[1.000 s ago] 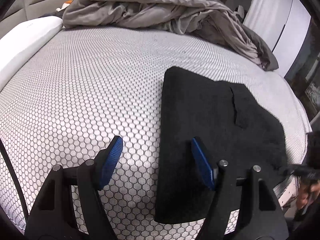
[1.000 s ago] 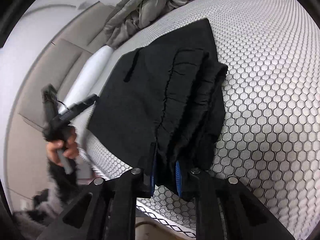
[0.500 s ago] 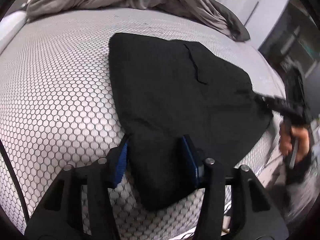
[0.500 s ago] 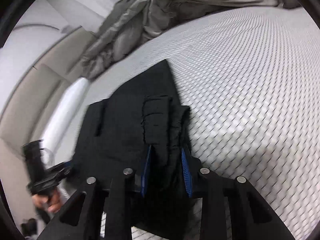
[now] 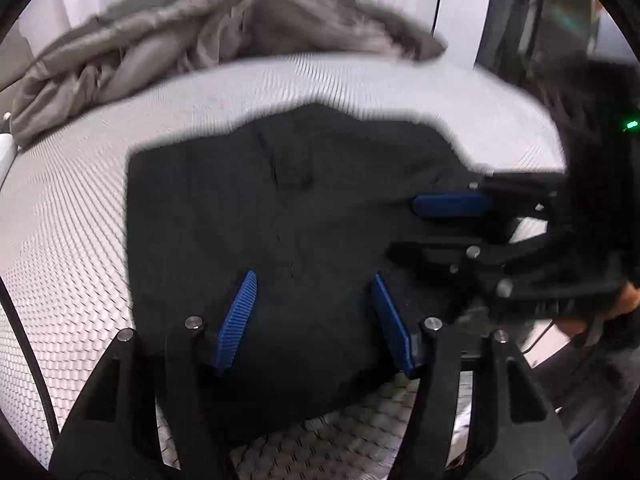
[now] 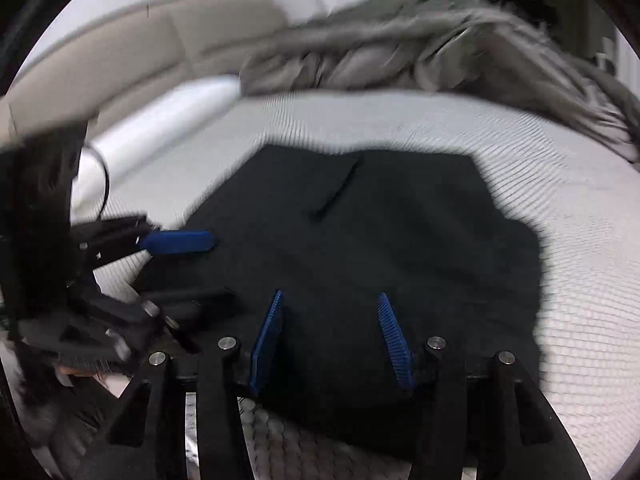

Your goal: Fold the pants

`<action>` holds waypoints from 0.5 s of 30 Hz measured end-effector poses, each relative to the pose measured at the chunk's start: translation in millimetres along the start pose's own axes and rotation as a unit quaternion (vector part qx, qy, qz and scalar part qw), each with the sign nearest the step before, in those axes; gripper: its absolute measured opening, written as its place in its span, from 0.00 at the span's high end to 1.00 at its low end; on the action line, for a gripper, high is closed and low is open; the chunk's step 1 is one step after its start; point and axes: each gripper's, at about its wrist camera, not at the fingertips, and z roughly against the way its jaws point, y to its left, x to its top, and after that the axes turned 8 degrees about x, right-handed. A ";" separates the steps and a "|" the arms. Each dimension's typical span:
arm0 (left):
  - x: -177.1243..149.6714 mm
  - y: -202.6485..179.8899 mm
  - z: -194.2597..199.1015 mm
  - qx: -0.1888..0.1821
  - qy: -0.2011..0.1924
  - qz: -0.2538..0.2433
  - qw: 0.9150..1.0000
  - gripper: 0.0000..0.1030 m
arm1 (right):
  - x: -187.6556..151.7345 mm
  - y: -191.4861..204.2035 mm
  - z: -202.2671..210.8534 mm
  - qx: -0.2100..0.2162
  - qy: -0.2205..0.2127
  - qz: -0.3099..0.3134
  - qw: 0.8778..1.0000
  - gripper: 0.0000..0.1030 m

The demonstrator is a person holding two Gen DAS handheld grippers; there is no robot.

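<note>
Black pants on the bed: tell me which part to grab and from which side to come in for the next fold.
Take the black pants by the near edge, at its two corners, coming from the bed's front side. They lie flat as a folded rectangle with that edge closest, and the right claw and left claw both hang open above it, so the cloth could be pinched there and carried toward the grey duvet.

One pair of black pants [image 5: 304,208], one grey duvet [image 5: 208,36] (rumpled), one white pillow [image 6: 160,120], two grippers.
</note>
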 end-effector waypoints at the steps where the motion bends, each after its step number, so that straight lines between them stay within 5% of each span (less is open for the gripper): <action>1: -2.1 -1.4 -4.0 -0.004 -0.001 -0.009 1.000 0.44 | -3.0 -1.4 -11.2 -0.002 0.016 0.011 1.000 0.52; 3: -7.8 -2.2 -1.0 -0.004 -0.007 -0.035 0.999 0.44 | -12.3 -3.4 -13.3 -0.011 0.021 0.053 0.998 0.53; 5: -15.9 6.0 6.7 -0.006 -0.005 -0.033 0.999 0.42 | -20.3 -11.9 -1.4 -0.082 0.020 0.088 0.993 0.53; 6: -20.0 9.5 10.1 -0.011 -0.004 -0.029 1.000 0.42 | -27.0 -24.0 10.1 -0.098 0.017 0.085 0.991 0.62; 9: -24.3 26.9 21.7 -0.020 -0.004 -0.015 1.000 0.39 | -36.3 -51.0 36.8 -0.075 -0.002 0.043 0.996 0.64; 15: 6.0 28.4 32.1 -0.010 -0.045 0.026 0.999 0.39 | -14.0 -25.8 40.3 -0.053 -0.055 0.040 0.996 0.60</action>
